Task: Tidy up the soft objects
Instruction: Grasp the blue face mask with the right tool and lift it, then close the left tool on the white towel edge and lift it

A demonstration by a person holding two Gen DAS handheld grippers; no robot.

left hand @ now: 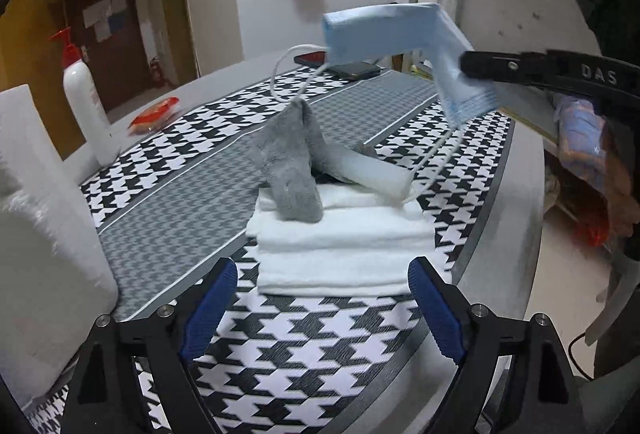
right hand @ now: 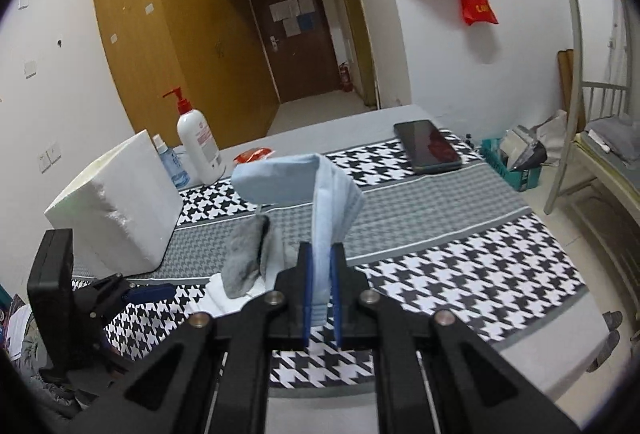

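Note:
A folded white towel stack [left hand: 340, 246] lies on the houndstooth cloth, with a grey sock [left hand: 294, 169] and a white sock [left hand: 376, 173] on top. My right gripper [right hand: 320, 258] is shut on a light blue face mask [right hand: 316, 185] and holds it in the air above the pile. In the left wrist view the mask [left hand: 400, 33] hangs from the right gripper's black finger [left hand: 504, 67], its ear loop drooping onto the grey sock. My left gripper [left hand: 322, 298] is open and empty, just in front of the towel stack [right hand: 224, 298].
A white foam box [right hand: 116, 209] stands at the left. A white pump bottle [right hand: 198, 145], a small blue bottle [right hand: 172, 161] and a red packet [right hand: 254, 155] stand behind it. A black phone [right hand: 428, 145] lies at the far right. A blue basket [right hand: 508, 169] sits on the floor.

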